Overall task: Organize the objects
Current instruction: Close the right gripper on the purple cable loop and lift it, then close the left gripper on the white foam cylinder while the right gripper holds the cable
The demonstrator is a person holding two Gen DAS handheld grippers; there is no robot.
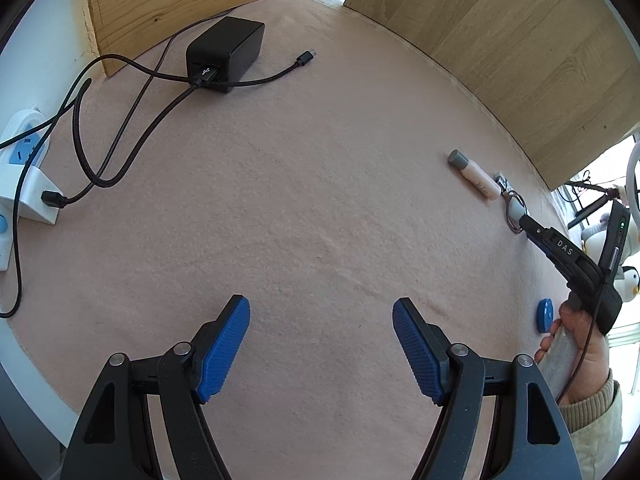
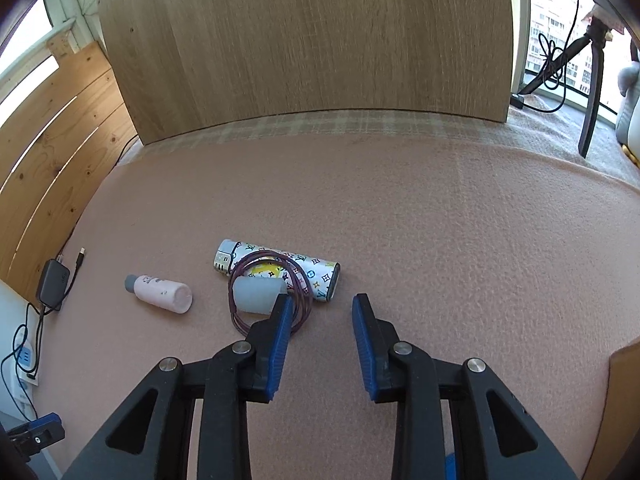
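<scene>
In the right wrist view, a patterned white lighter [image 2: 288, 266] lies on the pink mat with a grey-white cylinder [image 2: 258, 294] and a purple wire loop [image 2: 298, 308] against it. A small pink bottle with a grey cap [image 2: 160, 292] lies to their left. My right gripper [image 2: 320, 320] is open and empty, just in front of the lighter's right end; its left finger overlaps the wire loop. My left gripper [image 1: 321, 328] is open and empty over bare mat. In the left wrist view the pink bottle [image 1: 474, 176] lies at the right, with the right gripper's body [image 1: 576, 264] beyond it.
A black charger block [image 1: 226, 54] with cables [image 1: 120, 120] lies at the far left, beside a white power strip [image 1: 24, 160]. A blue disc [image 1: 545, 315] lies near the hand. Wooden panels [image 2: 304, 40] wall the back. A wooden edge [image 2: 624, 400] stands at the right.
</scene>
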